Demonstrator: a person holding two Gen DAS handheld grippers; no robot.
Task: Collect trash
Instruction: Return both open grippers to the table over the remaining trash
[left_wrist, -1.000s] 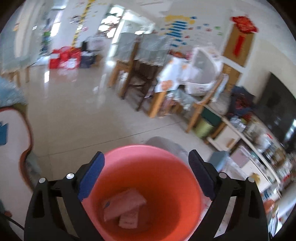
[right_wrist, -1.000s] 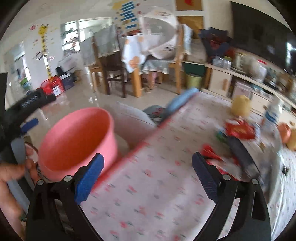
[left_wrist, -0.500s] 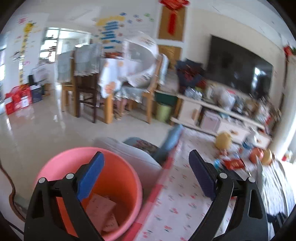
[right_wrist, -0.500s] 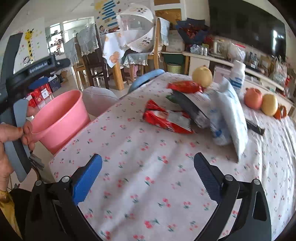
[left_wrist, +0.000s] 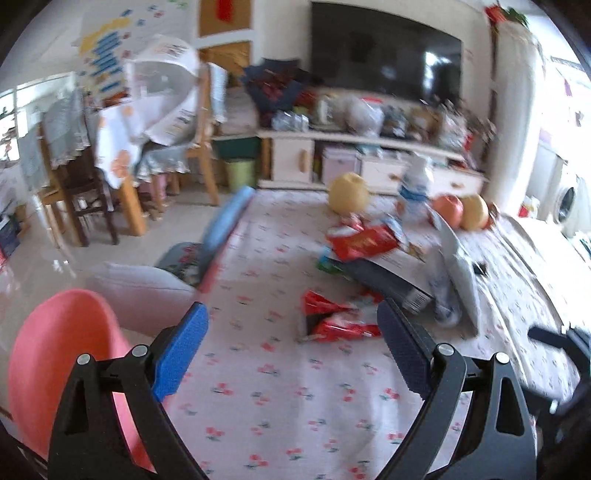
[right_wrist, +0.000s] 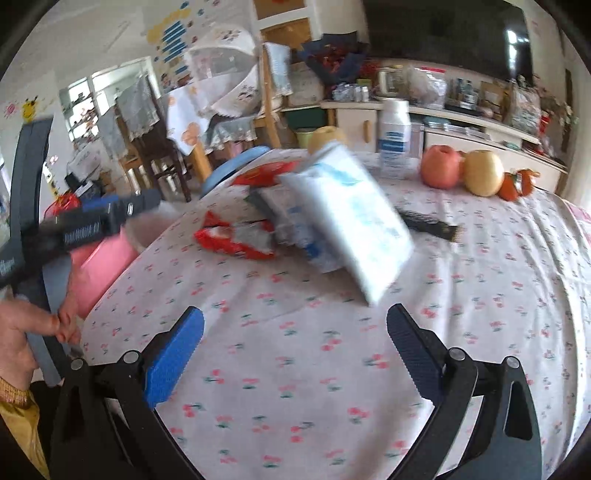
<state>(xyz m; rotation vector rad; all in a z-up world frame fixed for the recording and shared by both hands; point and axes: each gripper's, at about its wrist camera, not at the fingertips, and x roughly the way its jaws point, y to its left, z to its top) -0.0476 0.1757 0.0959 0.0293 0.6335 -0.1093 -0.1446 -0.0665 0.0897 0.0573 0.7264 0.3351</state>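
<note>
We hold our left gripper (left_wrist: 291, 347) low over the near part of the flowered tablecloth (left_wrist: 280, 398), its blue pads spread wide apart with nothing between them, and our right gripper (right_wrist: 295, 336) hangs over the same cloth in the same way, jaws wide and empty. The pink bucket (left_wrist: 55, 369) sits off the table's left edge, below and to the left of our left gripper; from this angle we cannot see what lies inside it. The trash is gathered toward the middle of the table: a crumpled red wrapper (left_wrist: 338, 319) lies flat on the cloth just ahead of our left gripper, and a second red packet (left_wrist: 364, 242) rests farther back on top of a dark flat box (left_wrist: 384, 280). Beside these a white and blue plastic bag (right_wrist: 351, 221) stands tilted, leaning over the pile, directly ahead of our right gripper. Behind the trash we see a white bottle (right_wrist: 394, 136), a yellow pear (left_wrist: 349, 194), and a red apple (right_wrist: 441, 166) touching another yellow fruit (right_wrist: 484, 171). A black comb (right_wrist: 428, 223) lies on the cloth to the right of the bag. In the right wrist view our left hand (right_wrist: 22, 328) grips the handle of its tool at the table's left side, beside the bucket
</note>
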